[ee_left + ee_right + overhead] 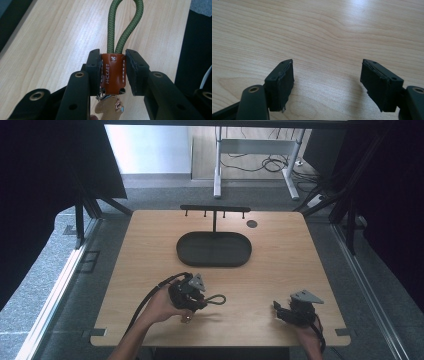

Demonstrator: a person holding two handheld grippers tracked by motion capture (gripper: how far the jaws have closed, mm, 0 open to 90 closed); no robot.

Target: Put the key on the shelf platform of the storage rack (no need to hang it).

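Wooden table (pixel 280 270) carries both grippers. Left gripper (pixel 113 72) pinches the brown leather tab of a keychain (pixel 113 75), its green cord loop (pixel 125 25) reaching ahead. Right gripper (pixel 327 82) stands spread, holding nothing.

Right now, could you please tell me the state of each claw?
Left claw: shut on the keychain, clamping its brown leather tab below the green cord loop.
Right claw: open, holding nothing.
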